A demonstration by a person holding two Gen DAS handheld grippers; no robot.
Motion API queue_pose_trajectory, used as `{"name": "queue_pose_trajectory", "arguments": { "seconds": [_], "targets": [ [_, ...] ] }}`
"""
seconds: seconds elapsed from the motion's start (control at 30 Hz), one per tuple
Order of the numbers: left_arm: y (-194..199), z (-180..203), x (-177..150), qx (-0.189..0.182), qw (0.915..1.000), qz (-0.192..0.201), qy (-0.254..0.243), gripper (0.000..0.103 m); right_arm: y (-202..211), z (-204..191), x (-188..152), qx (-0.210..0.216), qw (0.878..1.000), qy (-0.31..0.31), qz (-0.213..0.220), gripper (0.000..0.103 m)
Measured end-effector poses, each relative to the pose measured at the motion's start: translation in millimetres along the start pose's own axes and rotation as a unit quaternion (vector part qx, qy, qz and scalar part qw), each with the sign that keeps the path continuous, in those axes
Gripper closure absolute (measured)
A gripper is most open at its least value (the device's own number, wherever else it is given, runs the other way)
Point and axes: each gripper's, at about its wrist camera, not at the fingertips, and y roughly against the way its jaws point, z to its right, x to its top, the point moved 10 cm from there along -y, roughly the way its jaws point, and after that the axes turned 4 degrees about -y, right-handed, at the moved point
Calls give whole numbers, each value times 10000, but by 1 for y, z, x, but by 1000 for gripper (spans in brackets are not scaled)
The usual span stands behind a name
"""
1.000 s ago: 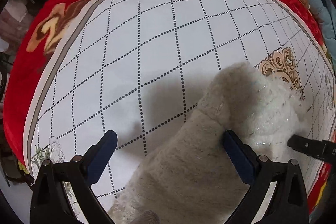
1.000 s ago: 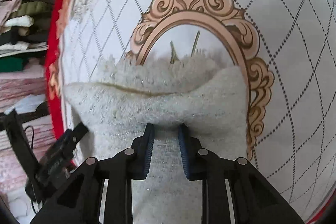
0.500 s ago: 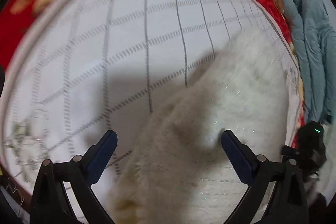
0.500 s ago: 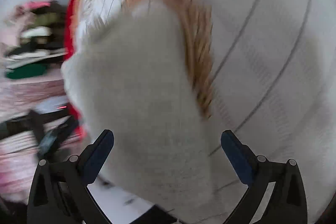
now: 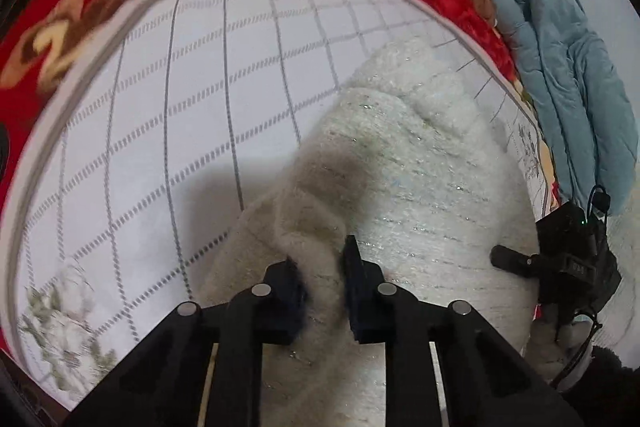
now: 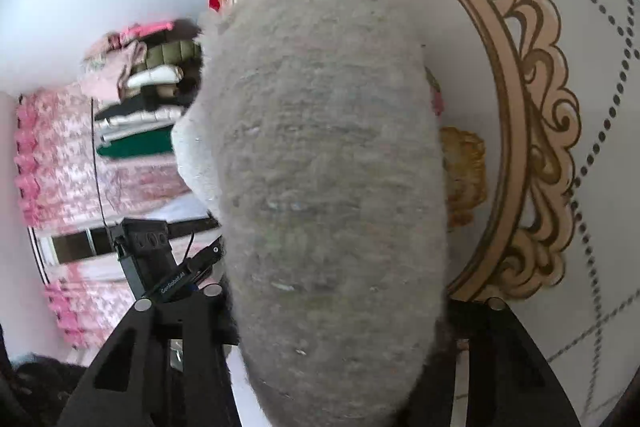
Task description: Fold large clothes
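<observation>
While our left gripper (image 5: pixel 322 281) pinches a ridge of the fluffy white sweater (image 5: pixel 404 187) between narrowed fingers, the garment spreads ahead and to the right of them over the checked bedspread (image 5: pixel 168 115). At our right gripper (image 6: pixel 340 331), the sweater (image 6: pixel 328 167) drapes over the fingers and hides the tips; we cannot tell their spread. A blue quilt (image 5: pixel 568 87) lies far right.

Our left gripper (image 5: pixel 322 269) is matte black, with flat angular arms, round silver pivot pins and dark blue fingers (image 5: pixel 352 259). Our right gripper (image 6: pixel 336 311) shares that black frame and silver pins; white lettering marks a black bar at lower left.
</observation>
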Motion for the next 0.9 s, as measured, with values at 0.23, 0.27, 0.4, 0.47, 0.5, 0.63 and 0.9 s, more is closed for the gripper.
{"name": "queue_pose_trajectory", "arguments": {
  "seconds": [0.23,0.27,0.4,0.47,0.5,0.63,0.9],
  "targets": [
    [38,13,53,27,9990,404,-199,88,19,-62,22,544,9983,199,115,53],
    [41,12,62,25,9987,457,-209,88,22,-70,29,567,9980,237,165,53],
    [50,26,113,4,9968,725,-326,88,49,-103,70,757,9961,343,306,53],
    [48,34,144,-15,9957,846,-369,88,59,-114,101,835,9951,340,408,53],
    [44,42,161,-31,9952,892,-402,88,67,-120,116,887,9945,361,434,53],
    [18,66,228,-72,9934,1028,-500,88,105,-129,184,934,9926,407,660,54],
    [-82,89,324,-223,9939,919,-571,88,135,-124,370,966,9916,469,714,53]
  ]
}}
